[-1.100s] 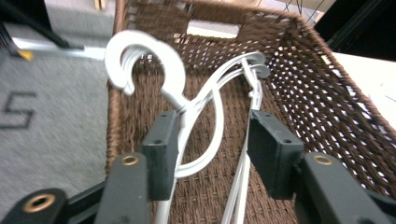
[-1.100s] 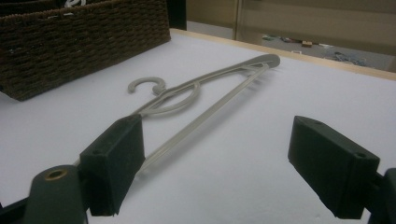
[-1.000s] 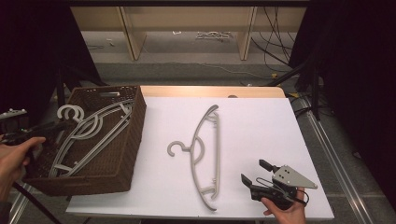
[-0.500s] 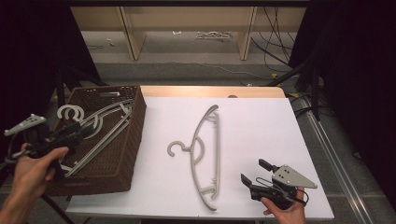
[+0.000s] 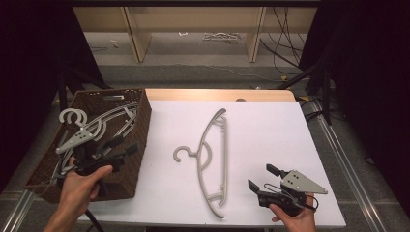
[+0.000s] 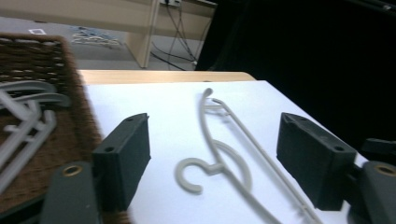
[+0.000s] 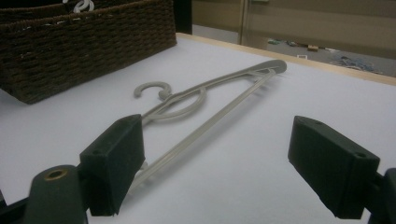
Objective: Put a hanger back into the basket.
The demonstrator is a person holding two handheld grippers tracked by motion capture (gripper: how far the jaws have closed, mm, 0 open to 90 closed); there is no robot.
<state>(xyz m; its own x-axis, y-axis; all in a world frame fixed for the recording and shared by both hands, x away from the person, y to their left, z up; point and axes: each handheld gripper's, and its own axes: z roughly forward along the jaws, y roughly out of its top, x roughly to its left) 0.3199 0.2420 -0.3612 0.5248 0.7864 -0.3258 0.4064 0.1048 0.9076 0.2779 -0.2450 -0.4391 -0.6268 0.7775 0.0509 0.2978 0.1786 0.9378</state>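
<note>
A desk (image 5: pixel 270 125) with a white top and a pale wooden far edge carries the work. On the white surface near its middle a grey plastic hanger (image 5: pixel 212 159) lies flat, its hook turned toward the left side of the desk, its long bar running from the far side toward the near edge. At the left end sits a dark brown woven basket (image 5: pixel 140 121), its wall touching the white surface, with several more grey hangers (image 5: pixel 92 128) heaped inside; one hook sticks up above the rim at the far left.

The left gripper (image 5: pixel 118 147) is held over the basket's near right part, pointed toward the loose hanger. Its jaws have just been opening and now stand wide with nothing between them; in the left gripper view the hanger (image 6: pixel 219 158) lies beyond them on the desk, well apart. The right gripper (image 5: pixel 263 179) rests low at the near right corner of the desk, jaws wide and empty, aimed at the hanger's near end, which in the right gripper view (image 7: pixel 201 109) reaches close to one jaw without being clamped.

Beyond the desk the floor is grey, with pale wooden shelf uprights (image 5: pixel 135 34), black cables (image 5: pixel 285 43) trailing at the right, and another hanger (image 5: pixel 220 36) lying on the floor. Dark curtains close off both sides.
</note>
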